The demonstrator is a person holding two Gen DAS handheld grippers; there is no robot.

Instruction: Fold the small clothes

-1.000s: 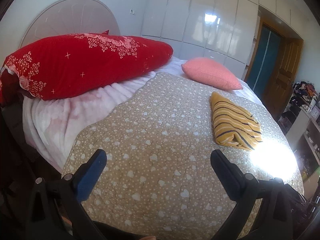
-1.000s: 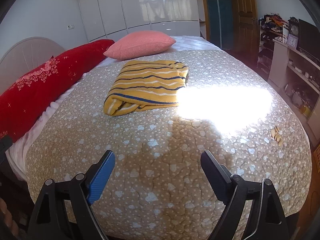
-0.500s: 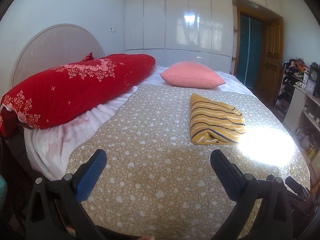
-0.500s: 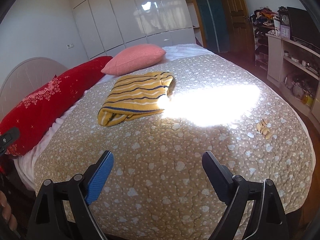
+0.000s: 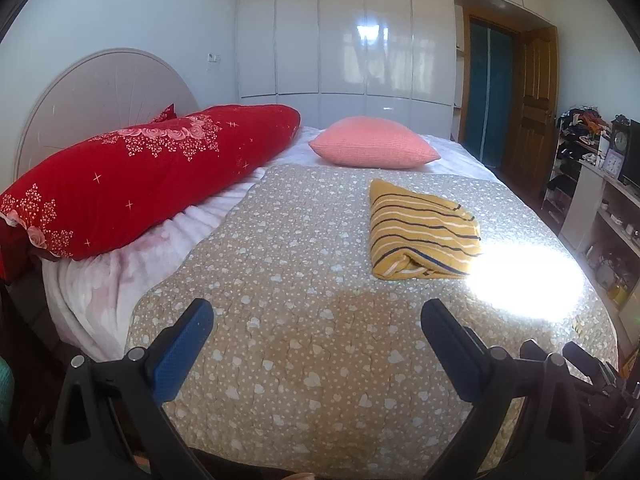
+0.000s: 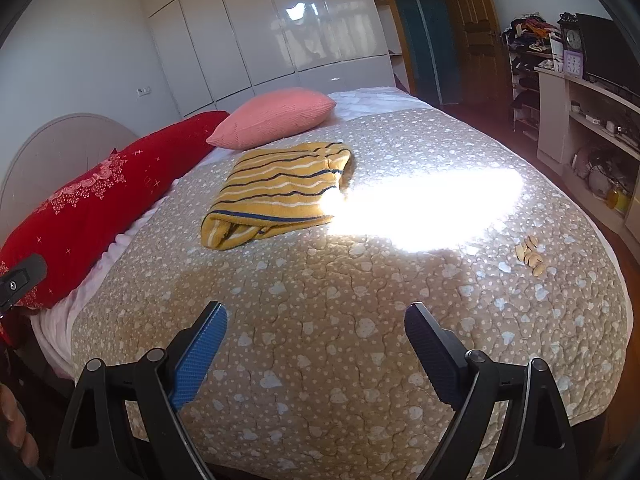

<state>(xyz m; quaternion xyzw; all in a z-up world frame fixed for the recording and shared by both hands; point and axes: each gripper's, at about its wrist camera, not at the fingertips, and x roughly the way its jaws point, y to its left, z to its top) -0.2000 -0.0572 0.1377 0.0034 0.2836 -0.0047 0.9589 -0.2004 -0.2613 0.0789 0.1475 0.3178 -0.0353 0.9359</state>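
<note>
Left gripper [image 5: 316, 316]: jaws spread, holding nothing.
Right gripper [image 6: 316, 320]: jaws spread, holding nothing.
Yellow striped knit garment [image 5: 422, 230]: folded, well ahead on the beige heart-print quilt [image 5: 304, 280].
Our advice: we approach low, 1 gripper per corner.

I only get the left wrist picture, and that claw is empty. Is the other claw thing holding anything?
Observer: No. The right gripper is open, with nothing between its fingers, above the quilt.
Operator: What's past the bright sun patch? It's mostly glare for me.
Observer: A little pile of pale shell-like bits lies on the quilt, just on the near side of the patch, toward the bed's edge.
Operator: And the striped top, is it tidy?
Observer: The yellow striped garment lies folded, but the right wrist view shows its end beside the sun patch gaping open.
</note>
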